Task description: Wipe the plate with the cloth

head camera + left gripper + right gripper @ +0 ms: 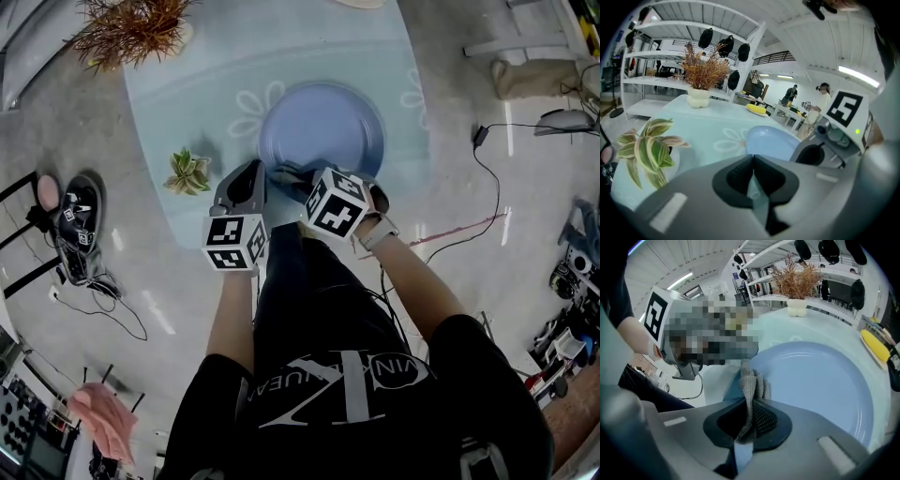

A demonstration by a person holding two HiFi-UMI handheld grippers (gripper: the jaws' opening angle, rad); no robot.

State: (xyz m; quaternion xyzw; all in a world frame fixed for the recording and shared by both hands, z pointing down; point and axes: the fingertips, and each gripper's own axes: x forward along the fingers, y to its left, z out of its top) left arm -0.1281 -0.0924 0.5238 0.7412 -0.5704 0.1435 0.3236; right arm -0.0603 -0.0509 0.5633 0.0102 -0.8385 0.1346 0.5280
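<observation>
Because the grey knitted cloth (751,389) is soft and limp, it bunches where the right gripper (749,423) clamps it, at the near rim of the blue plate (820,385). The plate looks rigid, smooth and liable to slide on the table (187,94); steady it by the rim. The left gripper (752,164) is closed on nothing, near the plate.

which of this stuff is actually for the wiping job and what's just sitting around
For the job:
- plate
- cloth, clamped in the right gripper

Just lying about:
- small striped-leaf plant
- dried plant in a white pot
- yellow object
- pink fabric
</observation>
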